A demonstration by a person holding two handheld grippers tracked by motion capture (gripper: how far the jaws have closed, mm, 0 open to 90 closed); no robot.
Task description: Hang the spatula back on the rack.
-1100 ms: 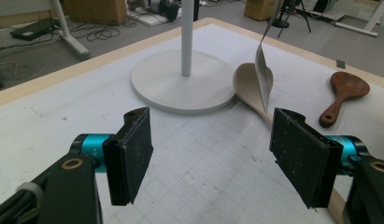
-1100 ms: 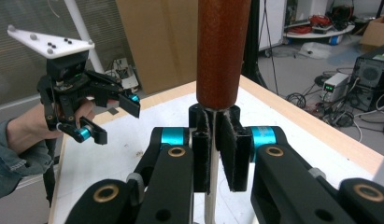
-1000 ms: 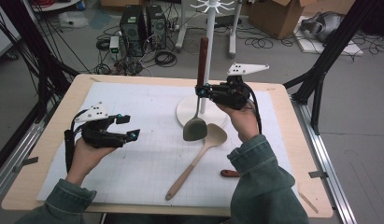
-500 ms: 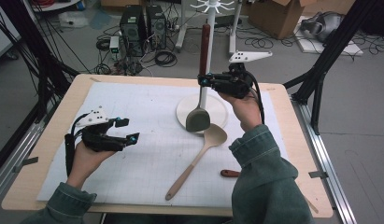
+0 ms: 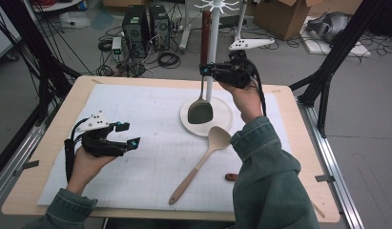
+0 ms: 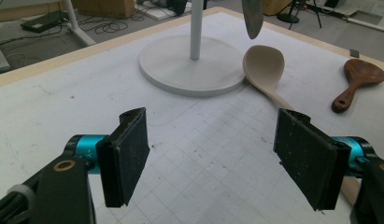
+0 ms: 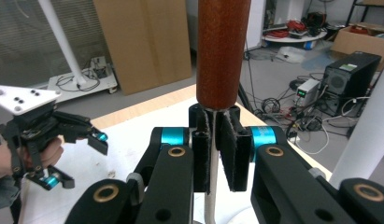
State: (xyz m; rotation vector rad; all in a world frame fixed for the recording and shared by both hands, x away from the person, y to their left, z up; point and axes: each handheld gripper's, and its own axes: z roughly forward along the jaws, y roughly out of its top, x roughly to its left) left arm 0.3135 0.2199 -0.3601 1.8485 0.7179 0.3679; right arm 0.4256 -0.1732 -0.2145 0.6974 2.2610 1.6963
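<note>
Now, line by line:
Right gripper (image 5: 206, 69): raised above the back of the desk (image 5: 136, 83), jaws clamped on the thin metal shank of a spatula (image 5: 201, 110), just under its reddish-brown wooden handle (image 7: 222, 51).
Spatula: hangs upright, dark blade lowest, clear of the desk, over the round white base (image 5: 222, 125) of the hook stand (image 5: 209, 90) and close beside its pole.
Left gripper (image 5: 129, 135): held low over the white gridded mat (image 5: 150, 171) at the left, jaws apart with nothing between them.
Wooden spoon (image 5: 203, 157): lies on the mat, bowl touching the edge of the stand's base, handle running toward the person.
Dark wooden spoon (image 6: 358, 77): lies flat on the mat, beyond the pale one in the left gripper view.
</note>
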